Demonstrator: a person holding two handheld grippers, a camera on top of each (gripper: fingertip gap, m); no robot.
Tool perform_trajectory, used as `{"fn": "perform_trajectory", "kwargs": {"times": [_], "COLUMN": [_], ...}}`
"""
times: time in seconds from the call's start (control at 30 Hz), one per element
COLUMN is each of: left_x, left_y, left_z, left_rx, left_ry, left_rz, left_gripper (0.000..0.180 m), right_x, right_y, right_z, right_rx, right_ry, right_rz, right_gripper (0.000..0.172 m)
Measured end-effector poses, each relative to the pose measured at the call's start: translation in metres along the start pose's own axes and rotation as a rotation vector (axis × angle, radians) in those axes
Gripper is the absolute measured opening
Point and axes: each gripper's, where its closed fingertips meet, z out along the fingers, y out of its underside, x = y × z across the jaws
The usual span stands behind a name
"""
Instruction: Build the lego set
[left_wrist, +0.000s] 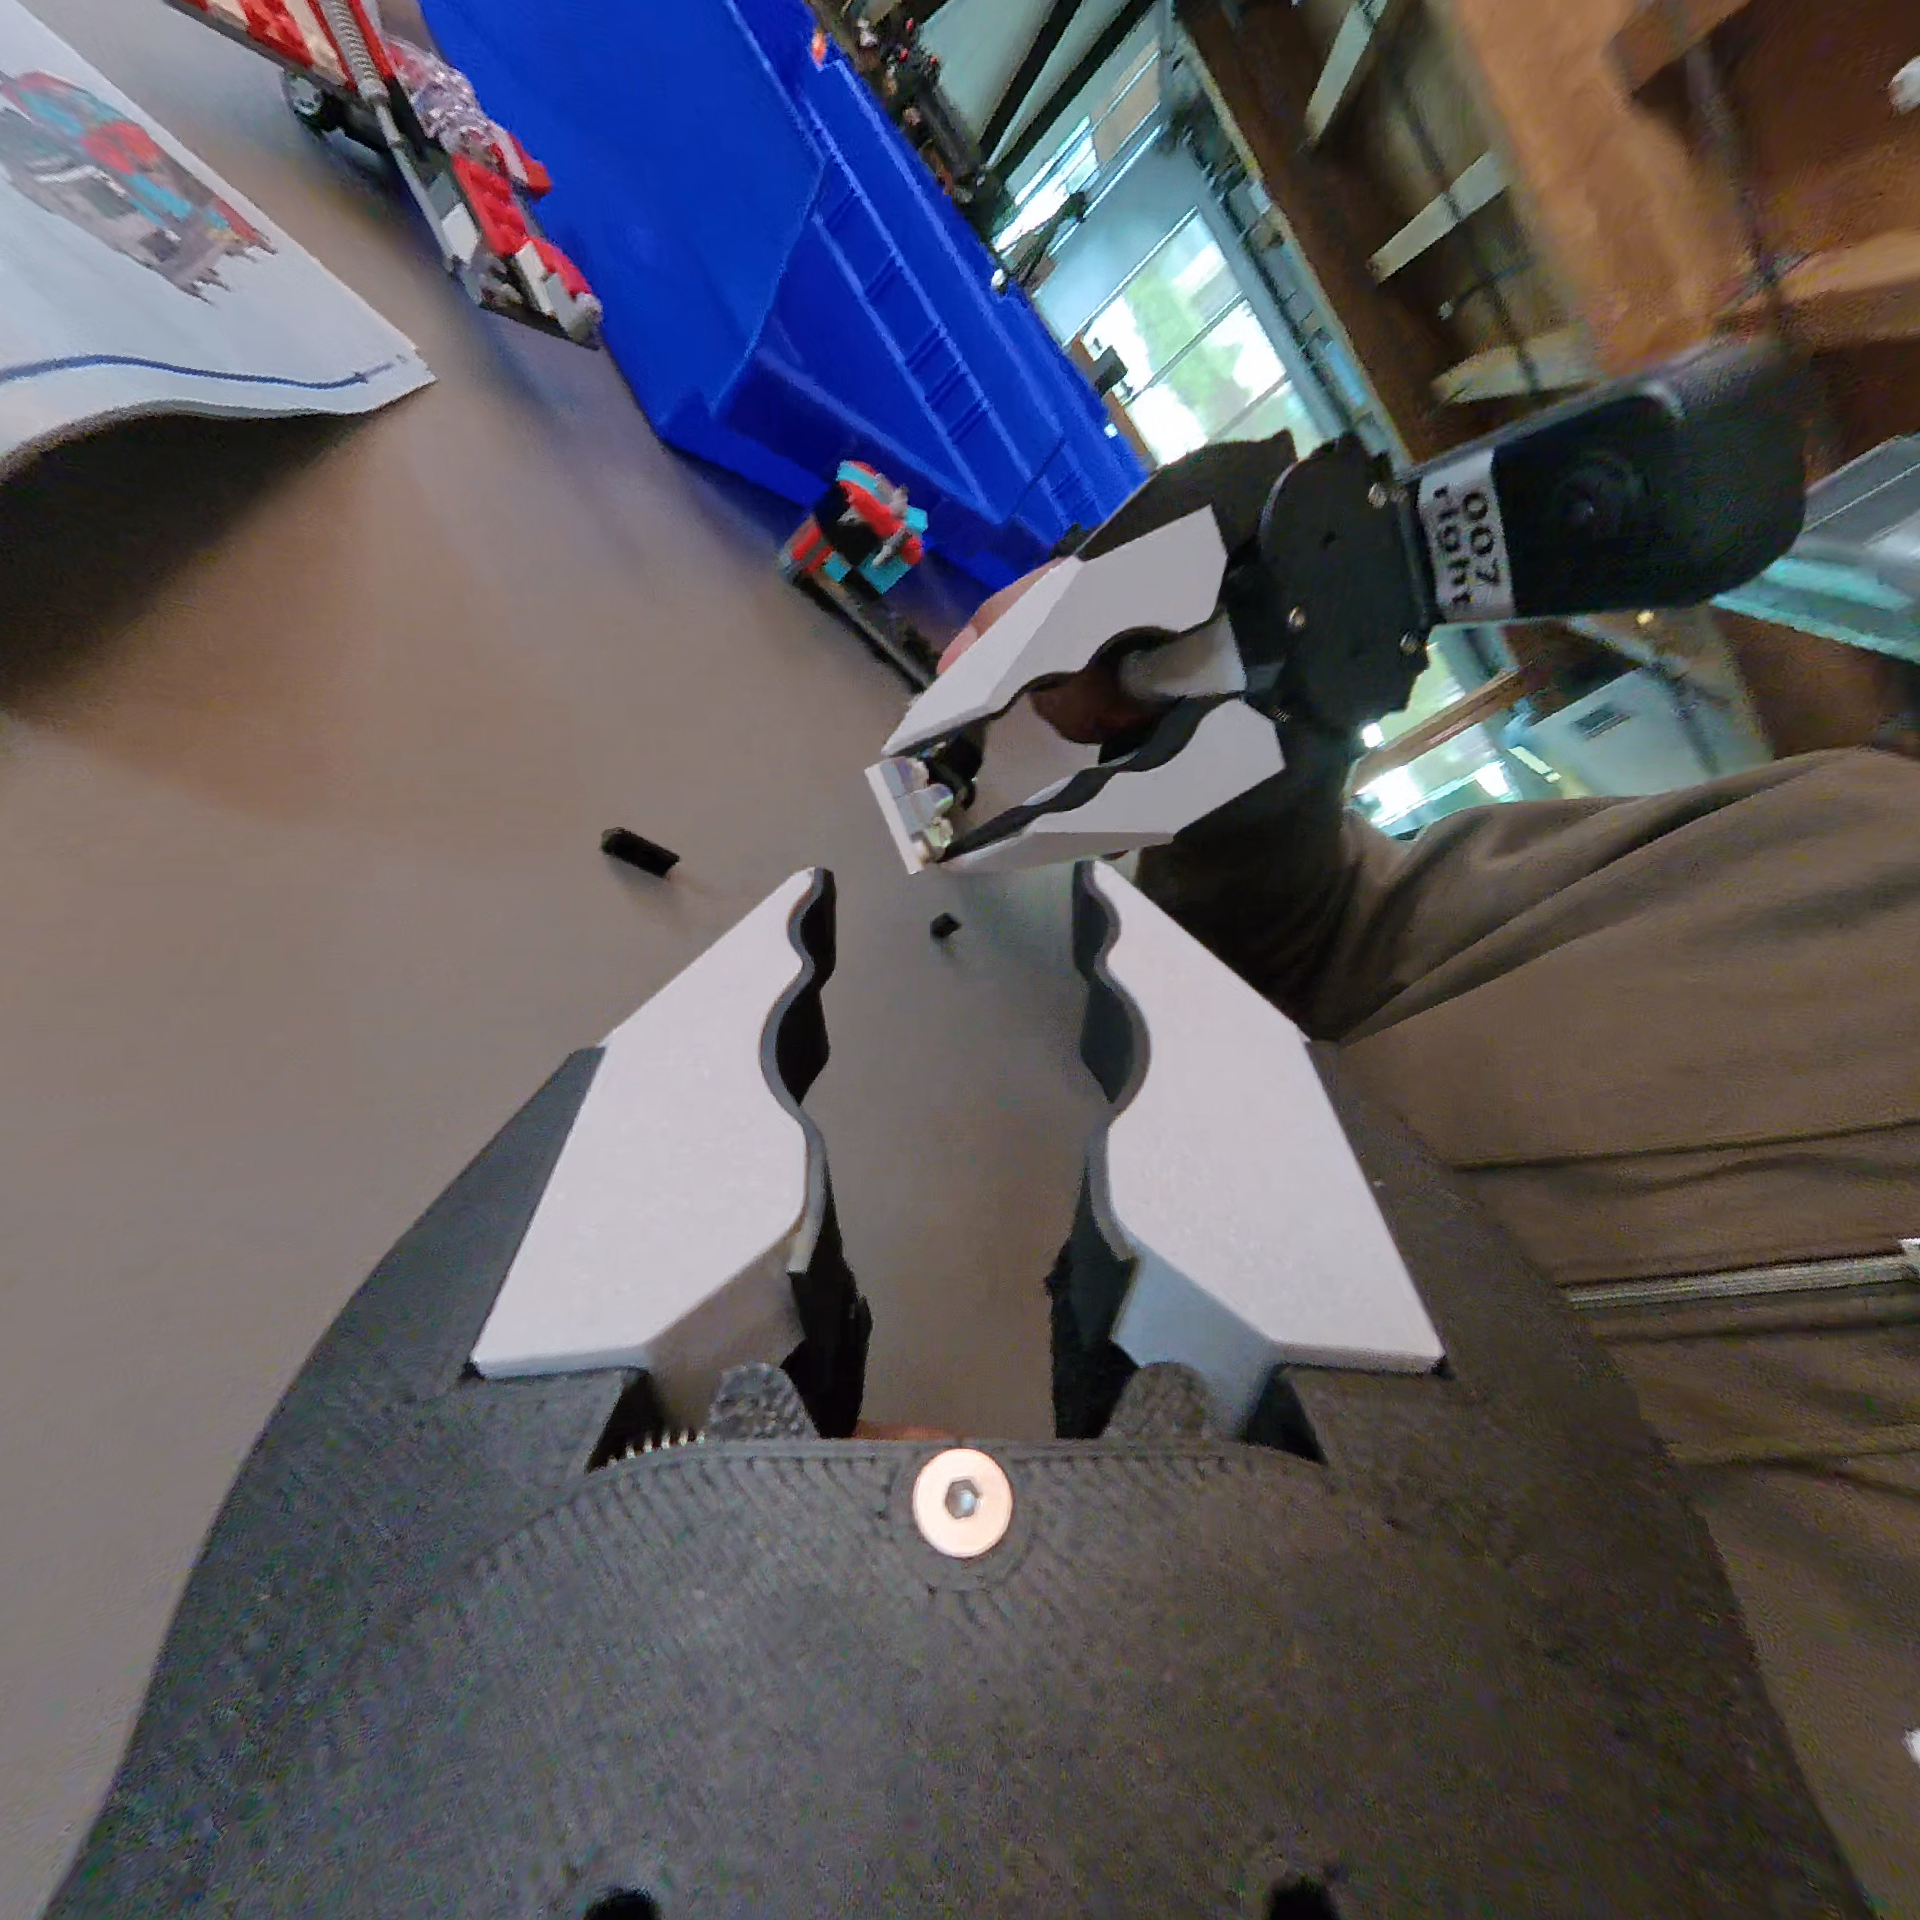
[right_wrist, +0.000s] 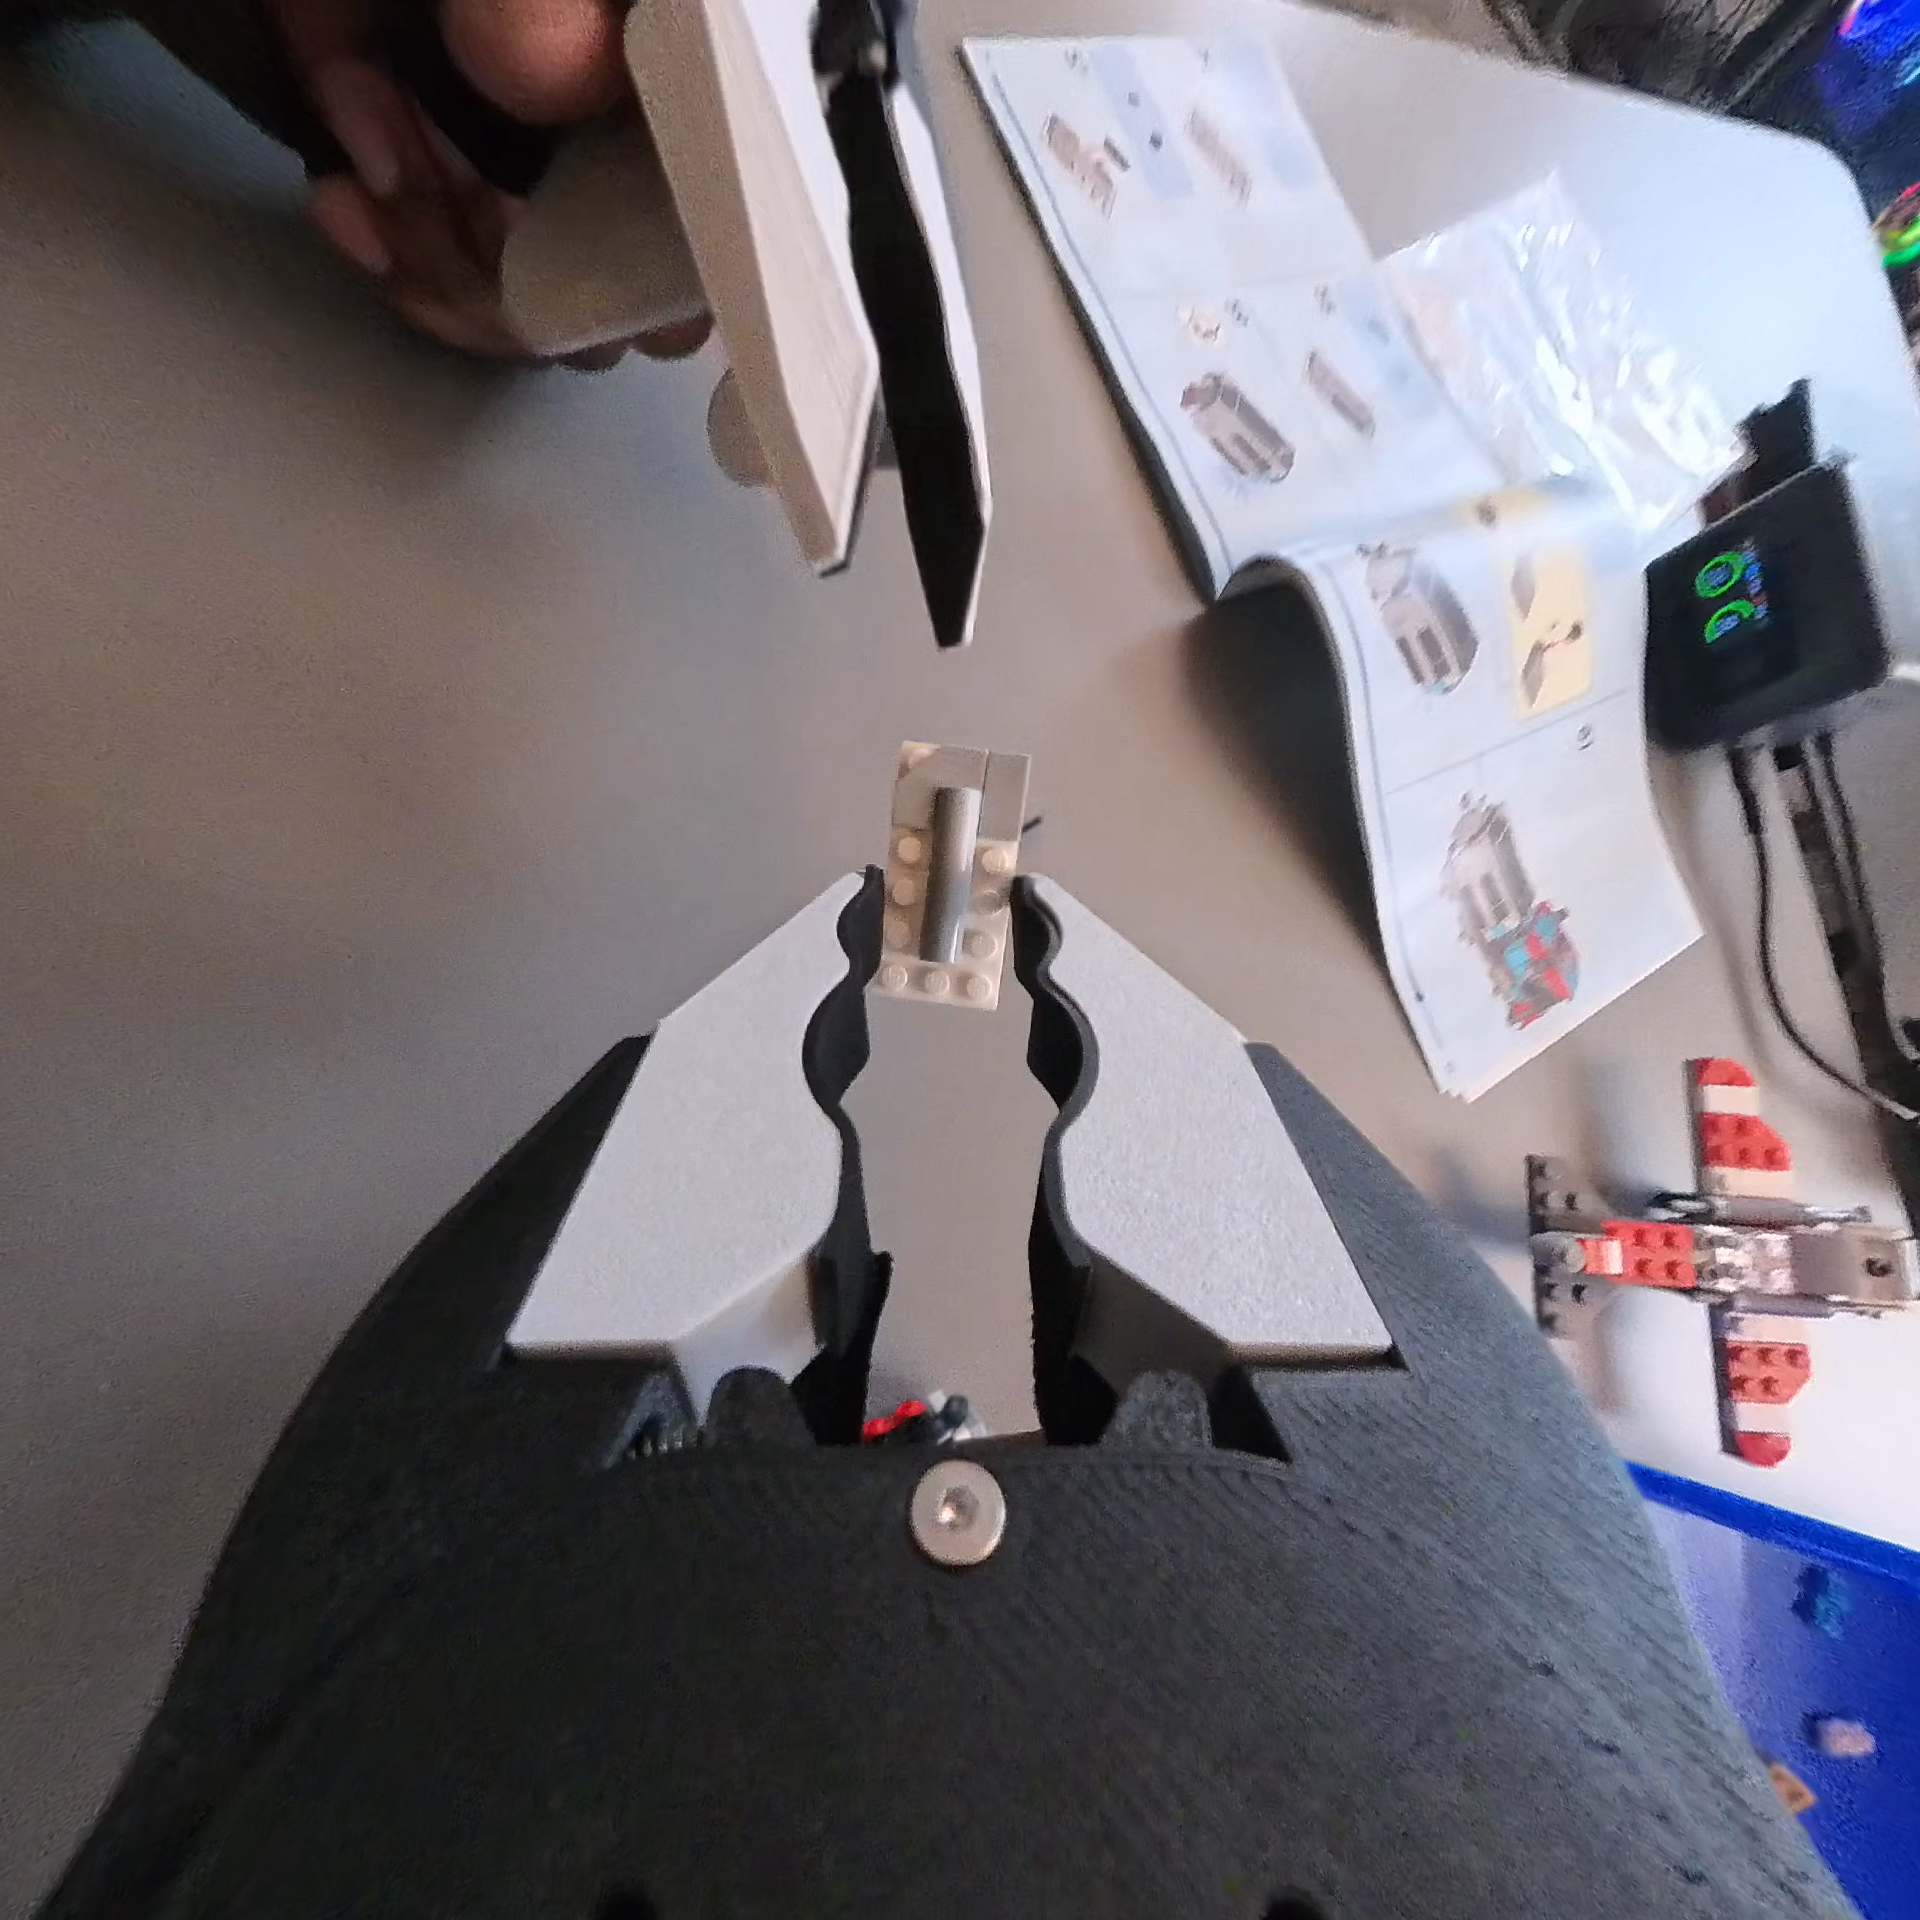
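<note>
Right wrist view: right tongs (right_wrist: 943, 883) clamped on small pale-grey studded plastic brick assembly (right_wrist: 951, 883), pads pressing its sides.
Left tongs (left_wrist: 954, 883): apart, bare, just beside.
Risk: shallow tip grip; assembly may twist loose.

1. Right gripper (right_wrist: 940, 883): rough matt black printed plastic body, smooth matt grey finger plates, shiny metal screw (right_wrist: 957, 1522); pads press a glossy pale plastic brick plate (right_wrist: 945, 883) with a smooth grey bar.
2. Left gripper (left_wrist: 951, 894): same finish, jaws apart.
3. Table (left_wrist: 312, 831): smooth matt grey.
4. Booklet (right_wrist: 1455, 623): slightly glossy paper.
5. Far bin (left_wrist: 779, 208): glossy blue plastic.
6. Sleeve (left_wrist: 1610, 987): matt olive cloth.
</note>
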Motion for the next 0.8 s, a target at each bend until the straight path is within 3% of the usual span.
{"fn": "perform_trajectory", "kwargs": {"times": [0.33, 0.47, 0.53, 0.8], "left_x": [0.011, 0.014, 0.013, 0.001], "left_y": [0.010, 0.010, 0.010, 0.006], "left_z": [0.014, 0.013, 0.011, -0.007], "left_rx": [-0.009, -0.004, 0.005, 0.102], "left_ry": [0.062, 0.074, 0.059, -0.005], "left_rz": [-0.087, -0.074, -0.060, -0.127], "left_gripper": [0.045, 0.022, 0.010, 0.010], "right_x": [-0.013, -0.017, -0.018, 0.000], "right_y": [-0.029, -0.037, -0.039, -0.025], "right_z": [0.002, 0.003, 0.003, -0.005], "right_rx": [0.070, 0.093, 0.105, 0.129], "right_ry": [0.030, 0.030, 0.027, -0.076], "right_rz": [-0.146, -0.167, -0.162, -0.050], "right_gripper": [0.026, 0.026, 0.026, 0.039]}}
